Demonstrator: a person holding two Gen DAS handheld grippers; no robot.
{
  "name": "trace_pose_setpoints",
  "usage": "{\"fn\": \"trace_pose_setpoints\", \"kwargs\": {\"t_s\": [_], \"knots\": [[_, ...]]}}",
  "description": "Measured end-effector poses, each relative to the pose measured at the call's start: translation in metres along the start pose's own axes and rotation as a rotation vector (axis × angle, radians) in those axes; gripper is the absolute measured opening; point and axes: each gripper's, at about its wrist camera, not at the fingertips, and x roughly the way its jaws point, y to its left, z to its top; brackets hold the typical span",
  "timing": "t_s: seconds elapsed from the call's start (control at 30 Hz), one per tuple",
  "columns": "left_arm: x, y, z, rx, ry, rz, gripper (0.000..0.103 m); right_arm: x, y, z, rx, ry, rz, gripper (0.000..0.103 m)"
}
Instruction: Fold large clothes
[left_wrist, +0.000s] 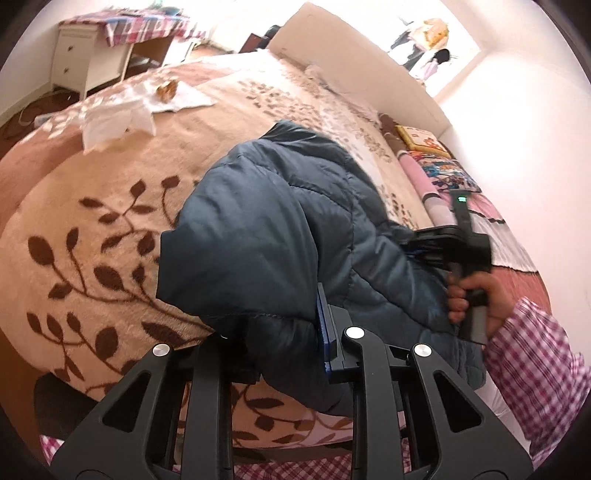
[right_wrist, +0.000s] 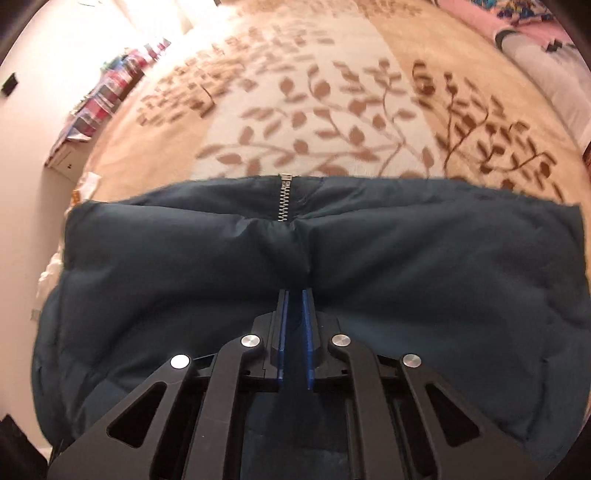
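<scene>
**Both grippers clamped on the quilted jacket above the bed**

The dark blue quilted jacket (left_wrist: 295, 229) is lifted off the leaf-patterned blanket (left_wrist: 96, 236) that covers the bed, and hangs bunched between the two grippers.

Left gripper (left_wrist: 284, 332): the jacket fabric fills the space between its fingers. The blue-padded finger (left_wrist: 325, 332) presses against the cloth from one side; the opposite finger is covered by the fabric. The fingers are clamped on a thick fold of the jacket's lower edge.

Right gripper (right_wrist: 295, 295): the two blue pads (right_wrist: 282, 332) stand almost together, pinching a thin ridge of jacket. The fabric spreads wide to both sides of the fingers. The zipper (right_wrist: 283, 197) lies directly ahead of the fingertips, at the jacket's far edge.

In the left wrist view, a hand (left_wrist: 476, 299) with a checked sleeve (left_wrist: 535, 354) holds the right gripper's handle at the jacket's far side.
</scene>
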Motion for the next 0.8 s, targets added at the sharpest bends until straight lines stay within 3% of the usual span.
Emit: {"fn": "trace_pose_setpoints", "kwargs": {"t_s": [0.27,0.4,0.53,0.67,0.77,0.8], "knots": [[-0.011,-0.021,0.011,0.063,-0.035,-0.031,0.020,0.012,0.001,0.009,0.021,0.026,-0.021,0.007],[-0.012,-0.022,0.008,0.072,-0.034,-0.021,0.020,-0.030,0.003,-0.002,0.031,-0.052,0.057,0.010],[-0.015,-0.024,0.007,0.077,-0.042,-0.023,0.020,-0.082,0.013,-0.045,-0.041,-0.106,0.106,0.010],[-0.019,-0.031,0.009,0.103,-0.052,-0.023,0.019,-0.078,0.013,-0.085,-0.056,-0.013,0.140,0.010],[-0.023,-0.040,0.009,0.128,-0.056,-0.028,0.019,-0.043,0.012,-0.090,-0.039,0.074,0.143,0.010],[-0.026,-0.045,0.008,0.142,-0.056,-0.035,0.019,-0.033,0.011,-0.089,-0.035,0.088,0.145,0.004]]}}
